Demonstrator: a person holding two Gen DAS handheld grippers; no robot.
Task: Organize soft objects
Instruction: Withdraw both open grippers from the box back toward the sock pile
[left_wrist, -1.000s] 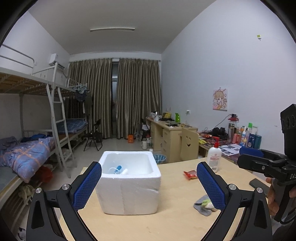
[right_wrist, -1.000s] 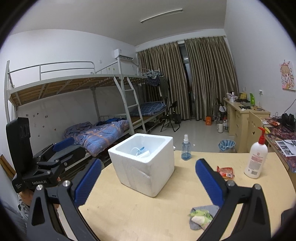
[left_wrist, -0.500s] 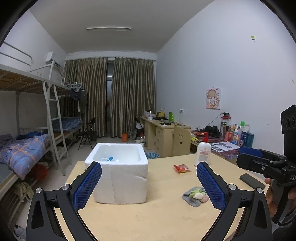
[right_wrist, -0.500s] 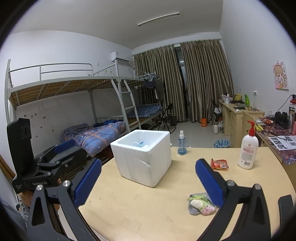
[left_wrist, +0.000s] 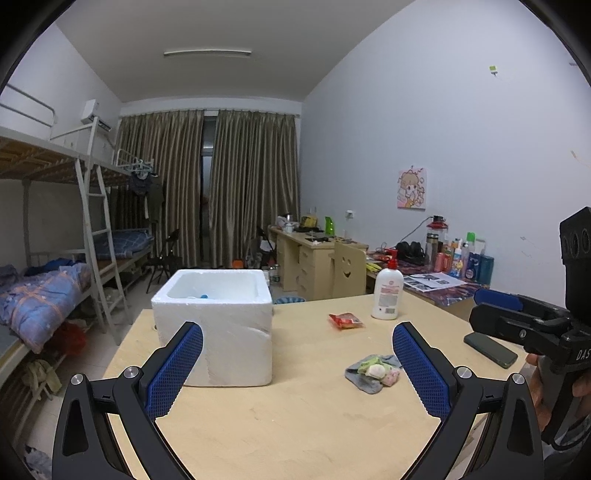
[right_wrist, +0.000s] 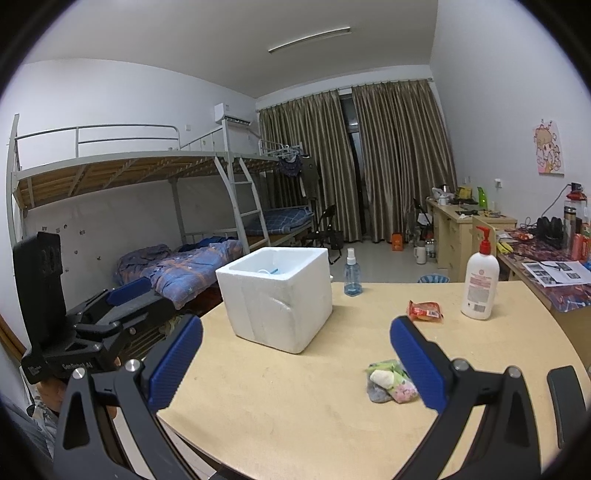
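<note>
Two hand-held grippers (left_wrist: 297, 367) (right_wrist: 295, 363) agape; one foam box (left_wrist: 221, 325), one sock pile (left_wrist: 373, 372)

Both wrist cameras look forward across the wooden table (left_wrist: 295, 417) toward the curtains (right_wrist: 399, 162). They share the foam box (left_wrist: 218, 325) mid-range, the left view facing further right.

Counts: 2 hand-held grippers, left hand-held gripper (left_wrist: 297, 363) and right hand-held gripper (right_wrist: 295, 365), both with jaws wide apart. On the tabletop (right_wrist: 295, 413): 1 white foam box (right_wrist: 277, 299), 1 pile of soft objects (right_wrist: 389, 380), 1 red snack packet (right_wrist: 424, 311), 1 lotion pump bottle (right_wrist: 479, 278), 1 blue spray bottle (right_wrist: 351, 273), 1 dark phone (left_wrist: 490, 349)
</note>
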